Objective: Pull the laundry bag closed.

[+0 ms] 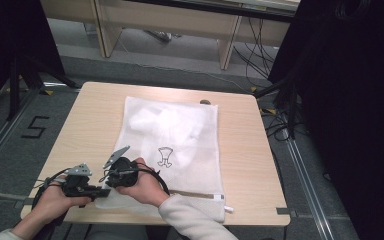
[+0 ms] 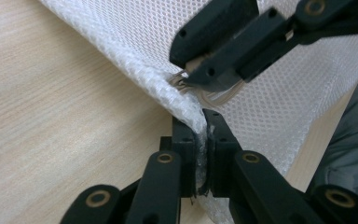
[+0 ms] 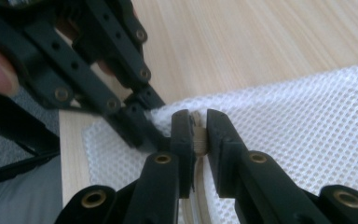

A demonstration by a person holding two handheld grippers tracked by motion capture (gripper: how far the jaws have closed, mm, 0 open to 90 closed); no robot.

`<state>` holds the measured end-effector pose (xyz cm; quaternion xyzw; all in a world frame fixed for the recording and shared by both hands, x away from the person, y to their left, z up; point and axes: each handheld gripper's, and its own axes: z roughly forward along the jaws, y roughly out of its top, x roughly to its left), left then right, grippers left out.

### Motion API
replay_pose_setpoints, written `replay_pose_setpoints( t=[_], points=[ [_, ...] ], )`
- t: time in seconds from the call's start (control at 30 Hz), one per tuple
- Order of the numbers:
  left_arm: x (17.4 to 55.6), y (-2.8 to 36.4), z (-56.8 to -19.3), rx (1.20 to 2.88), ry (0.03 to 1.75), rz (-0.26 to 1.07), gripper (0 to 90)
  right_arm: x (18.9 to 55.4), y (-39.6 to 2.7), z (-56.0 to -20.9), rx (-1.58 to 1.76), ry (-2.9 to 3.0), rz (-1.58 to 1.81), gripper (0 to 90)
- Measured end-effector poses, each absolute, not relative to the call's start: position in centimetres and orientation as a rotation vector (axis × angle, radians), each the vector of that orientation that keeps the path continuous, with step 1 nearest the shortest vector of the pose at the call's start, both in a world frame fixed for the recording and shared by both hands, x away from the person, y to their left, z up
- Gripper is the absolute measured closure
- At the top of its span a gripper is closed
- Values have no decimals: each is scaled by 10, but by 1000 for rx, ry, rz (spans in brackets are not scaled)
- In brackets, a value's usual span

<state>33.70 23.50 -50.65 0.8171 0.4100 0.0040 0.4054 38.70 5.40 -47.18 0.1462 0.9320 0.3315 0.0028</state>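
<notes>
Lying flat on the pale wooden table (image 1: pixel 240 150), the white mesh laundry bag (image 1: pixel 180 135) takes up the middle of the top, its long side running away from me. It is a fine honeycomb net, see-through enough that a lump of white fabric shows through its far half, and a small black outline drawing is printed near its middle. A zipper band runs along the near edge, with a little white tab sticking out at the near right corner.

Both my grippers work at the bag's near left corner, close to the table's front edge. My left gripper (image 2: pixel 202 140) has its jaws pinched together on the corner's edge: in the left gripper view the mesh folds over and runs down into the narrow slit between the two black pads, which press on it from both sides. My left hand (image 1: pixel 55 200) sits at the table's near left, just beside the bag.

My right gripper (image 3: pixel 196 133) is also nearly closed, clamped on a thin tan loop or cord at the bag's corner seam; in the right gripper view that tan strip stands upright between the pads, with mesh on either side. My right hand (image 1: pixel 142 185), in a white sleeve, rests over the bag's near left part. The two grippers' tips almost touch, the right one just above the left.
</notes>
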Motion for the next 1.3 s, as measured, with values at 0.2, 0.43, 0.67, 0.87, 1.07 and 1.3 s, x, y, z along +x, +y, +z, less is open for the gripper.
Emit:
replay_pose_setpoints(
  t=[0.2,0.43,0.67,0.87,1.07,1.3],
  points=[
    [337,236,-505,2050,1050,5,854,386,49,-475,451,2952,985,821],
    [337,237,-505,2043,1056,-5,855,384,46,-477,466,2980,919,822],
    [337,238,-504,2033,1056,7,855,385,44,-483,443,2990,920,822],
    [335,237,-501,2018,1049,28,855,383,44,-482,458,2977,893,822],
    [333,237,-497,2008,1034,41,855,383,40,-483,467,2976,899,822],
    [333,239,-493,1980,1017,51,855,383,39,-481,465,2979,891,822]
  ],
)
